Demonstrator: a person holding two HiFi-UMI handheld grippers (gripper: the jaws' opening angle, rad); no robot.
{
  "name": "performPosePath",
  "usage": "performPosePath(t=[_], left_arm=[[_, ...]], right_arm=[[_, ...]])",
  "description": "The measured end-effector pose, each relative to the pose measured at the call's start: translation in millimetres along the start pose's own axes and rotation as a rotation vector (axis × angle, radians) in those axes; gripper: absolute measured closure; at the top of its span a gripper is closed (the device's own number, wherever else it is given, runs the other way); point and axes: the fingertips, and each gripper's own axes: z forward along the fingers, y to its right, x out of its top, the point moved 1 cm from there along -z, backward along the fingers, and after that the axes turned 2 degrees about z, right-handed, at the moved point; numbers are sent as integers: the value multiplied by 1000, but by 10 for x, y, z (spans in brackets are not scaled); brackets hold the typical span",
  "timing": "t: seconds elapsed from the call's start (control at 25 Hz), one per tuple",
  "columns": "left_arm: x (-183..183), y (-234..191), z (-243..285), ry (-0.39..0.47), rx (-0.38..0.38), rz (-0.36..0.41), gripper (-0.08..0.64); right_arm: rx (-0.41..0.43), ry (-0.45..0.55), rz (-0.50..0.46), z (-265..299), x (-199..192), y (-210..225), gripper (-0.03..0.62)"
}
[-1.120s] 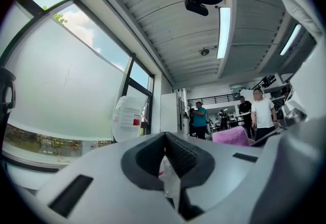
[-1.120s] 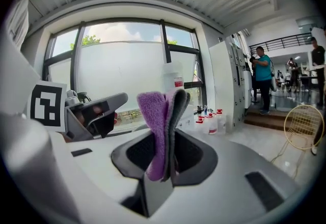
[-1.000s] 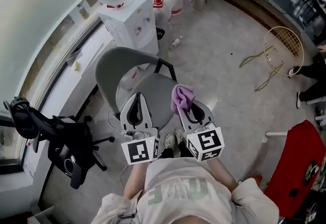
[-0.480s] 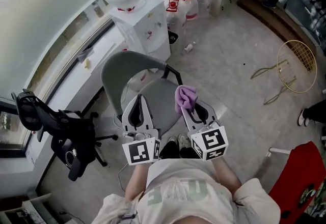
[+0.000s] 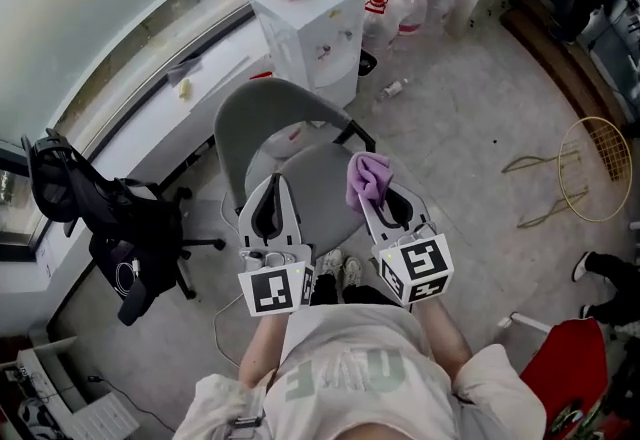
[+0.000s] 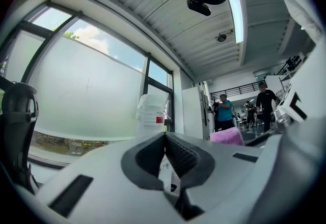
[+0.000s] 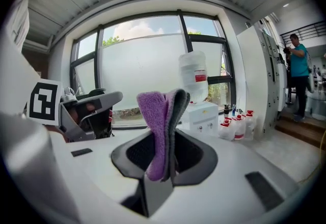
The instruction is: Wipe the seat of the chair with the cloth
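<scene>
The grey chair stands in front of me in the head view, its seat (image 5: 312, 190) bare under a curved backrest (image 5: 268, 116). My right gripper (image 5: 366, 194) hovers over the seat's right edge, shut on a folded purple cloth (image 5: 368, 175) that sticks up past the jaws. In the right gripper view the cloth (image 7: 162, 131) stands pinched between the jaws. My left gripper (image 5: 273, 180) is held over the seat's left side. In the left gripper view its jaws meet with nothing between them, so the left gripper (image 6: 164, 137) is shut, and the cloth (image 6: 227, 136) shows to its right.
A white water dispenser (image 5: 312, 26) with several bottles stands just behind the chair by the window. A black office chair (image 5: 125, 233) is at the left. A gold wire frame (image 5: 588, 168) lies on the floor at the right. People stand far off (image 6: 224, 111).
Both grippers keep their pose and the cloth stays pinched. The head view has swung, so the chair and dispenser now sit further right and nearer the picture's middle.
</scene>
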Motion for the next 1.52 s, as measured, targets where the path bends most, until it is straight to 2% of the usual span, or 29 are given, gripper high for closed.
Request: performPosePath(t=[0.2,0.4,0.6,0.76,0.92,1.0,1.32,1.52], left_arm=[[-262,-323,3,-26,72,14,548],[-916,-821,-33,-85,176,8,548],[-1784,-1170,-207,-159,292,-40,548],[-2422,-1445,-278,-169,367,-70,548],[-2916,-1645,-498,-198,491,-125,548],[-3083,-1696,-598,-204,527,-141,548],[-3411,-1766,-832,-233,552,-171,548],[-3526,-1743,-887,-267,545,-202,548]], right_arm=[[140,-80,-35,524,-168,-201,495],[254,-188,-51,1342,-696,-318,495],[367,-379,-33,2165,-1665,-423,497],[436,-507,-8,2806,-2422,-592,497],[517,-655,5,3182,-3065,-831,497],[555,-726,6,3295,-3345,-959,497],[616,-945,8,3614,-4243,-1423,497],[624,-1080,92,3699,-4631,-1661,497]])
